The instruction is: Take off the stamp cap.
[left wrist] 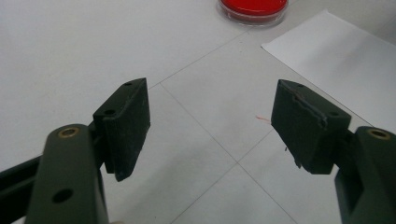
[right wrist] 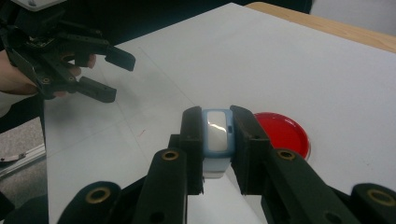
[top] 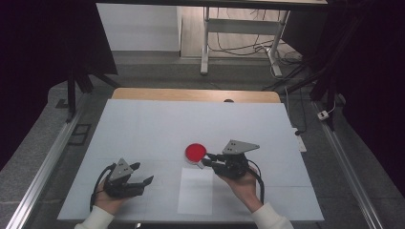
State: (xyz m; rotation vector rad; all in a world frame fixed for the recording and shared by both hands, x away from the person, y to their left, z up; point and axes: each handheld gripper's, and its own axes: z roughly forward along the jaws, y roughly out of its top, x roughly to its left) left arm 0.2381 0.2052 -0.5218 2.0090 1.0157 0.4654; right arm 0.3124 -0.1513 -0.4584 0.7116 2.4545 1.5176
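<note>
Overhead, white table (top: pixel 143 129) on grey floor (top: pixel 43 143); right gripper (right wrist: pixel 217 135) clamps a pale-blue block (right wrist: pixel 215 133), left gripper (left wrist: pixel 210 121) gapes

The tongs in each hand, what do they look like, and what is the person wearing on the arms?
Both the left tongs and the right tongs are black linkage frames with brass-ringed pivot holes, ending in blocky dark pads, one chipped along its edge. Each carries a grey three-cornered plate on top and trails a black cable. The person's sleeves are white.
</note>
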